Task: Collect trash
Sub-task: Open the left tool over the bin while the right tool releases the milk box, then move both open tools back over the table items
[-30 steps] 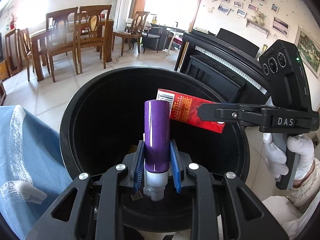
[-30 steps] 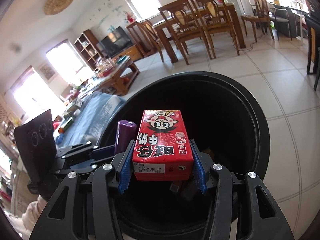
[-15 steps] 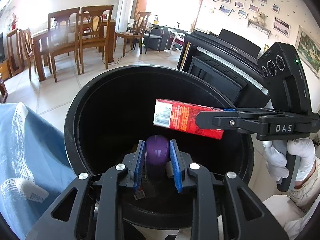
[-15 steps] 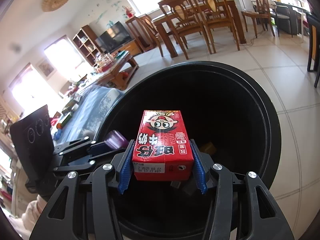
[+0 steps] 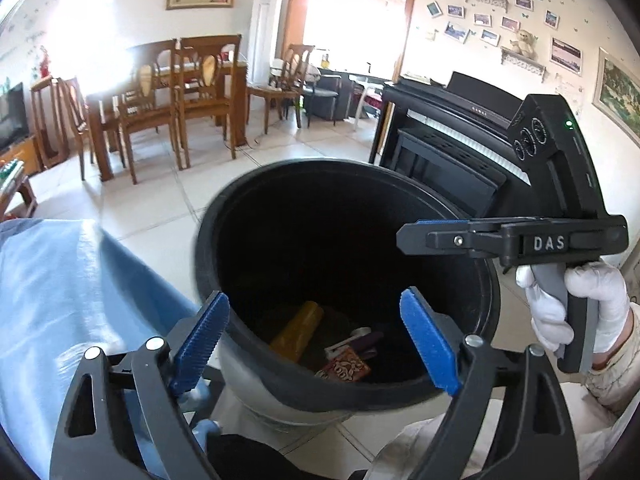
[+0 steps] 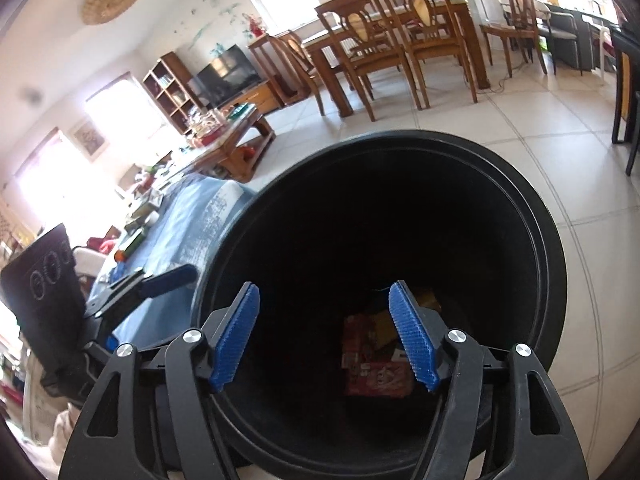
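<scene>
- The red drink carton (image 6: 376,360) is a small box with a cartoon face and white print; it lies at the bottom of the black trash bin (image 6: 552,264), dim in the shadow there.
- In the left wrist view the bin (image 5: 490,288) also holds a yellow bottle (image 5: 296,330), a purple tube (image 5: 366,340) with a white cap, and a brown patterned packet (image 5: 346,368), all close together on the bin floor.
- The left gripper (image 5: 314,342) has just been opening; its blue jaws stand wide over the bin's near rim with nothing between them.
- The right gripper (image 6: 338,338) has also just been opening; its jaws stand apart above the bin mouth, holding nothing, the carton far below them.
- In the left wrist view the right gripper (image 5: 412,232) reaches in from the right, held by a white-gloved hand (image 5: 576,308).
- The bin stands on a pale tiled floor (image 6: 520,120), just beside a surface under a blue cloth (image 5: 60,288).
- Further back stand a wooden dining table with chairs (image 6: 400,40), a low coffee table (image 6: 232,148), a television (image 6: 224,72), and a black piano (image 5: 452,136) under a photo wall.
- The carton's long axis runs up and down in the right wrist view, its face turned upward; the yellow bottle lies slanted, its top end toward the upper right in the left wrist view.
</scene>
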A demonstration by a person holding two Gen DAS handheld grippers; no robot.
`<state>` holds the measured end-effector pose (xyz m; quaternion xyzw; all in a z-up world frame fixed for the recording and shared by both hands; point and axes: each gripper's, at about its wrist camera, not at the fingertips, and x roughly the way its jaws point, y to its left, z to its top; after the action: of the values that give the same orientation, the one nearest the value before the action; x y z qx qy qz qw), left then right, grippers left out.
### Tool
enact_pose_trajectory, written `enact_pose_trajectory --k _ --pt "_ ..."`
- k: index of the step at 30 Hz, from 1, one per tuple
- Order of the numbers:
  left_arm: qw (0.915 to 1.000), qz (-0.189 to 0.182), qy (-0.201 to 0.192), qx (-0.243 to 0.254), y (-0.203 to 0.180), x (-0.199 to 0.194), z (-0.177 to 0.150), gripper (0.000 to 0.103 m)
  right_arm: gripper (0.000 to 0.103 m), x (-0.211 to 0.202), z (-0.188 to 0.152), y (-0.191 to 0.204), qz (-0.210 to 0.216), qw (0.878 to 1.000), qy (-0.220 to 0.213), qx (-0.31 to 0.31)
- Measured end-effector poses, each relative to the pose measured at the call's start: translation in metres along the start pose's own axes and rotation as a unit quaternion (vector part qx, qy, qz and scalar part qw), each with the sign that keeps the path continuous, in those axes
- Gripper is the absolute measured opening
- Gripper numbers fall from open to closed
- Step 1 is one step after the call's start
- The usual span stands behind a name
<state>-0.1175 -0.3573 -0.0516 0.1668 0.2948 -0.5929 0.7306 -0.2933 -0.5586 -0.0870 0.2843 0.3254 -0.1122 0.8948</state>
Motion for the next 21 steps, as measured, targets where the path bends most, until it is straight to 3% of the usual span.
enact_pose_trajectory --k 2,10,17,21 --pt "0.9999 0.013 -0.002 -0.008 0.008 -0.01 -0.002 0.098 0.072 0.0 0.003 0.009 0.003 1.0 -0.003 -0.007" --pt "0.9952 0.074 -0.022 -0.06 0.058 -0.062 -0.017 0.098 0.084 0.019 0.017 0.079 0.039 0.997 0.0 -0.062" --pt "0.9818 0.141 -0.037 -0.122 0.111 -0.112 -0.041 0.098 0.098 0.055 0.026 0.153 0.076 0.991 0.033 -0.104" --pt "0.9708 0.17 -0.045 -0.163 0.142 -0.14 -0.06 0.098 0.098 0.081 0.025 0.198 0.09 0.985 0.057 -0.135"
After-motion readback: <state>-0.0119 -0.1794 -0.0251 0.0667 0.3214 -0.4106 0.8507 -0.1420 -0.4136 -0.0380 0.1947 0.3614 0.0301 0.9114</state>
